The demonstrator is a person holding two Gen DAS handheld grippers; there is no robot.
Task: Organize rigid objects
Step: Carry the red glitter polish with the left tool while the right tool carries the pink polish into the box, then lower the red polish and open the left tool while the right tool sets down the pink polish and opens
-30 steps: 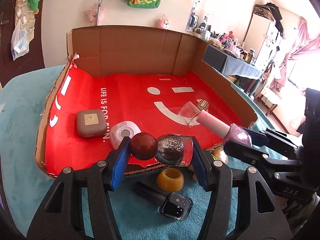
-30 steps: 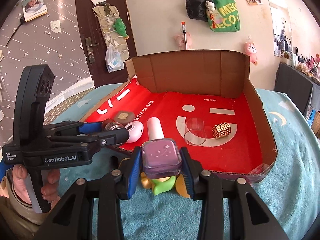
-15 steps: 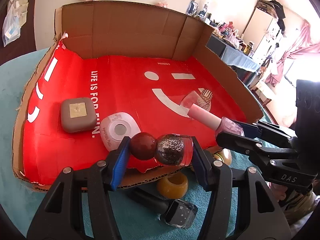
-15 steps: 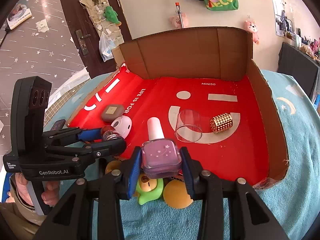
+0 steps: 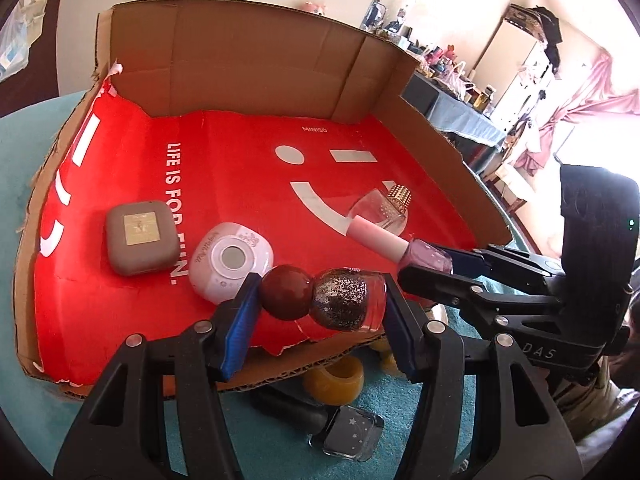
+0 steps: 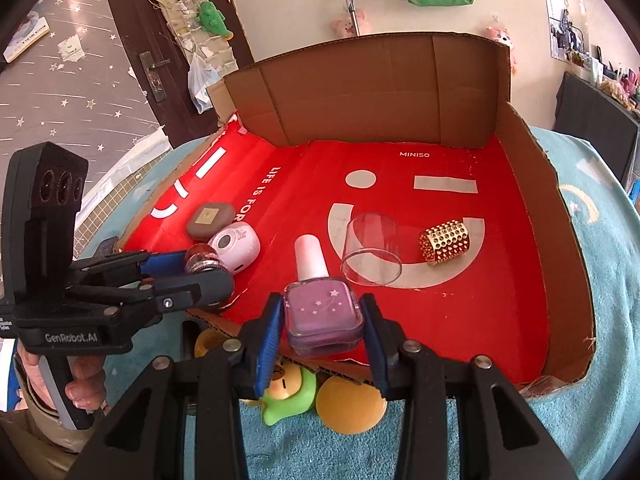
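Observation:
My left gripper (image 5: pixel 318 304) is shut on a glitter nail polish bottle (image 5: pixel 344 304) with a dark red round cap, held sideways over the front edge of the red-lined cardboard tray (image 5: pixel 248 80). My right gripper (image 6: pixel 322 320) is shut on a pink nail polish bottle (image 6: pixel 320 312) with a pale pink cap, held over the tray's front edge (image 6: pixel 400 376). The pink bottle (image 5: pixel 424 254) also shows in the left wrist view, and the glitter bottle (image 6: pixel 202 260) in the right wrist view.
In the tray lie a brown square case (image 5: pixel 140 236), a white round case (image 5: pixel 232 260), a clear cup (image 6: pixel 372 252) and a gold studded cylinder (image 6: pixel 446 242). On the teal cloth in front lie a black polish bottle (image 5: pixel 348 432), a yellow ring (image 5: pixel 334 376), a green toy (image 6: pixel 288 392) and a yellow disc (image 6: pixel 350 404).
Both grippers have moved forward and higher over the tray's front edge, each still holding its bottle. The tray's contents have not moved.

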